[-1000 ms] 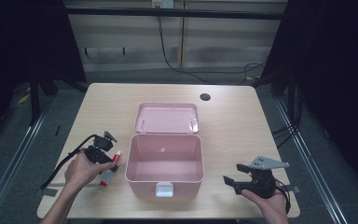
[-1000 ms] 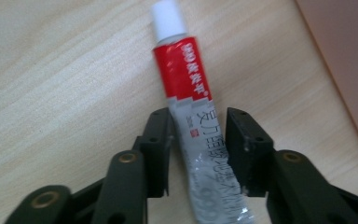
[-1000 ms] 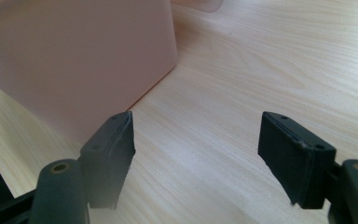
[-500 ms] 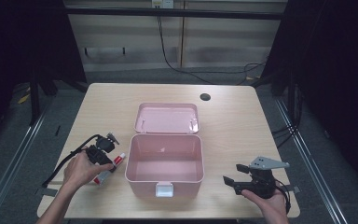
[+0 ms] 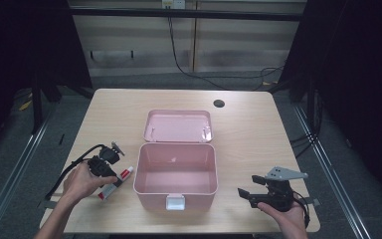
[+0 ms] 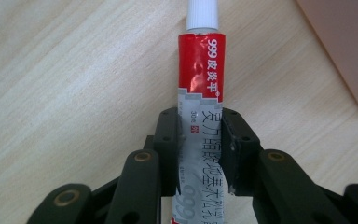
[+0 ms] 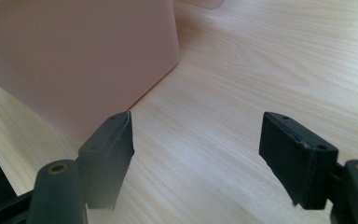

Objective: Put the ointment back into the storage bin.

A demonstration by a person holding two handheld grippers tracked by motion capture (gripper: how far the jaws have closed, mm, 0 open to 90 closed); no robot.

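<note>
A red and silver ointment tube [image 6: 200, 84] with a white cap lies on the wooden table [image 5: 248, 144], just left of an open pink box [image 5: 154, 199]. My left gripper [image 6: 200, 154] is shut on the tube's silver lower half, and its pads [image 6: 168, 149] press both sides. From the high view, the left gripper [image 5: 108, 175] points down at the tube [image 5: 119, 180]. My right gripper [image 5: 247, 186] rests low on the table to the right of the box. In its own view the right gripper [image 7: 196, 154] stands open with only bare wood between its pads.
The box's lid [image 5: 179, 126] lies flat behind it. The pink box wall [image 7: 74, 56] stands close ahead and left of the right jaws. A round hole [image 5: 219, 103] is in the table's far side. A black cable [image 5: 74, 167] trails from the left gripper.
</note>
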